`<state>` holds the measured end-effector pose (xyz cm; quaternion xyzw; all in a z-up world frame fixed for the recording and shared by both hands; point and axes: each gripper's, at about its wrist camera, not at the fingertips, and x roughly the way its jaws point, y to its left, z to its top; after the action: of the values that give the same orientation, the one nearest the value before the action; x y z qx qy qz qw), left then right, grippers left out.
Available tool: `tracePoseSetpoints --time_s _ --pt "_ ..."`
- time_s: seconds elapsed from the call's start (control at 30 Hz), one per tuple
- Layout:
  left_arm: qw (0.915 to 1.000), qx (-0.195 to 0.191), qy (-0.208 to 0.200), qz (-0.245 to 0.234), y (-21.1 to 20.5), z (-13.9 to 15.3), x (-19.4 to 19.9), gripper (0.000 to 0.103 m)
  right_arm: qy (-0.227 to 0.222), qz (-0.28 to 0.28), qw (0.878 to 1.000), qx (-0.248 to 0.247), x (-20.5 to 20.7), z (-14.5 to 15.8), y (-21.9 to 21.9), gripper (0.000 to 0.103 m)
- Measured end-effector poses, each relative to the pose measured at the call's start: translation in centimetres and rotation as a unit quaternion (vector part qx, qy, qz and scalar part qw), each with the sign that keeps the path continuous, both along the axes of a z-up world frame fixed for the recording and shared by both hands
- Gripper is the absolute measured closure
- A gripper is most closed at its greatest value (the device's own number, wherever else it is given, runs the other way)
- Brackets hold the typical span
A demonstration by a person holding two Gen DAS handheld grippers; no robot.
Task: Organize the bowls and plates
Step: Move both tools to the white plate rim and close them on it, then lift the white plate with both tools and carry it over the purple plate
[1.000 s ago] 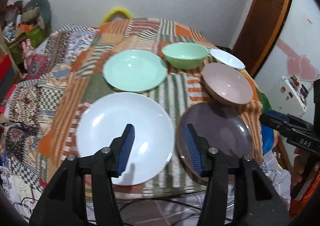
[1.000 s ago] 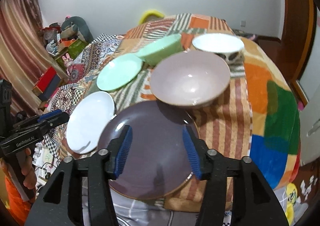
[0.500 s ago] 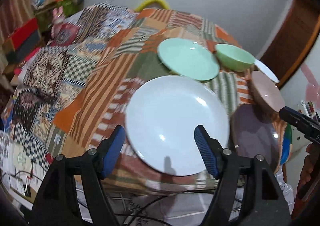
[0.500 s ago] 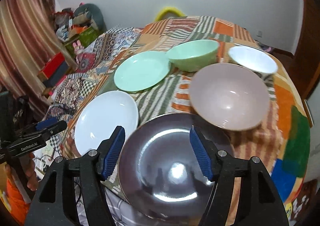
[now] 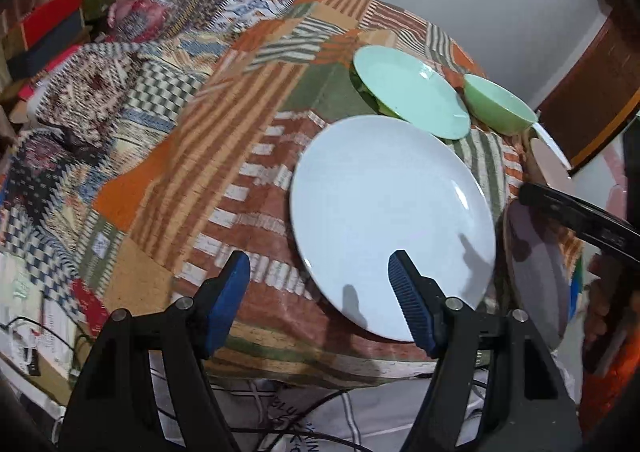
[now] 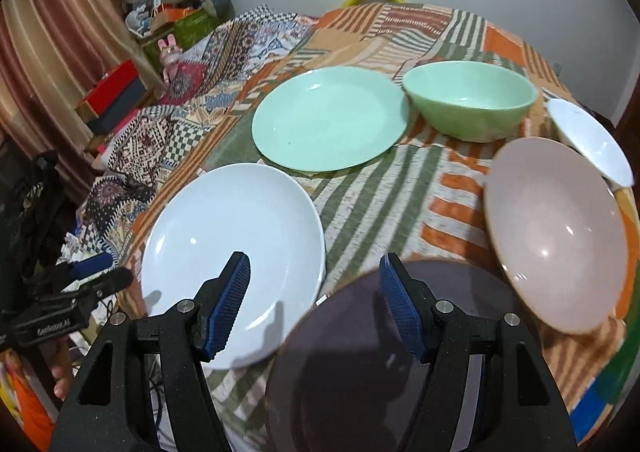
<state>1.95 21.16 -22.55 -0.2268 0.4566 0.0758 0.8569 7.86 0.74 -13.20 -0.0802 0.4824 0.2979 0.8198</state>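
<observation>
On the patchwork tablecloth lie a white plate (image 5: 392, 212) (image 6: 232, 236), a dark purple plate (image 6: 380, 364) (image 5: 536, 276), a mint plate (image 6: 328, 116) (image 5: 408, 92), a green bowl (image 6: 472, 100) (image 5: 500, 104), a pink bowl (image 6: 556, 228) and a white bowl (image 6: 588, 136). My left gripper (image 5: 318, 272) hangs open above the white plate's near left rim, holding nothing. My right gripper (image 6: 314, 272) is open too, with one finger over the white plate and the other over the purple plate's far rim.
The table's near edge drops off just below both grippers, with cables and cloth underneath. Boxes (image 6: 116, 92) and soft toys (image 6: 172, 48) are piled at the far left beside a curtain. Each gripper shows at the side of the other's view.
Both pairs of jaws have spread wider. The left gripper moved left and lower toward the white plate's rim. The right gripper moved left from over the purple plate toward the gap between the plates.
</observation>
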Motion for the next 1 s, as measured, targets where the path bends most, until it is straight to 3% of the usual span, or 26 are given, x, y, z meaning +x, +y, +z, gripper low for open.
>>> tracePoseSetpoints --time_s 0.1,0.17,0.47,0.57,0.77,1.0 --pt "0.9999 -0.011 0.001 -0.002 0.2 -0.5 0.2 0.036 0.0 0.006 1.0 -0.014 0.4 -0.6 0.9 0.039" --pt "0.9998 -0.017 0.003 -0.005 0.4 -0.8 0.4 0.048 0.003 0.012 1.0 -0.024 0.8 -1.2 1.4 0.04" --pt "0.9991 -0.039 0.013 -0.013 0.7 -2.4 1.1 0.074 0.039 0.023 0.998 -0.041 2.2 -3.2 2.3 0.069" --pt "0.9991 -0.038 0.017 -0.013 0.8 -2.9 1.3 0.076 0.048 0.021 0.998 -0.046 2.6 -3.7 2.4 0.07" --pt "0.9988 -0.044 0.015 -0.017 0.8 -3.1 1.9 0.08 0.075 0.027 0.996 -0.03 3.0 -4.3 2.8 0.082" --pt "0.9993 -0.026 0.024 -0.014 0.6 -2.9 2.1 0.08 0.067 0.029 0.997 -0.04 2.7 -4.1 3.3 0.082"
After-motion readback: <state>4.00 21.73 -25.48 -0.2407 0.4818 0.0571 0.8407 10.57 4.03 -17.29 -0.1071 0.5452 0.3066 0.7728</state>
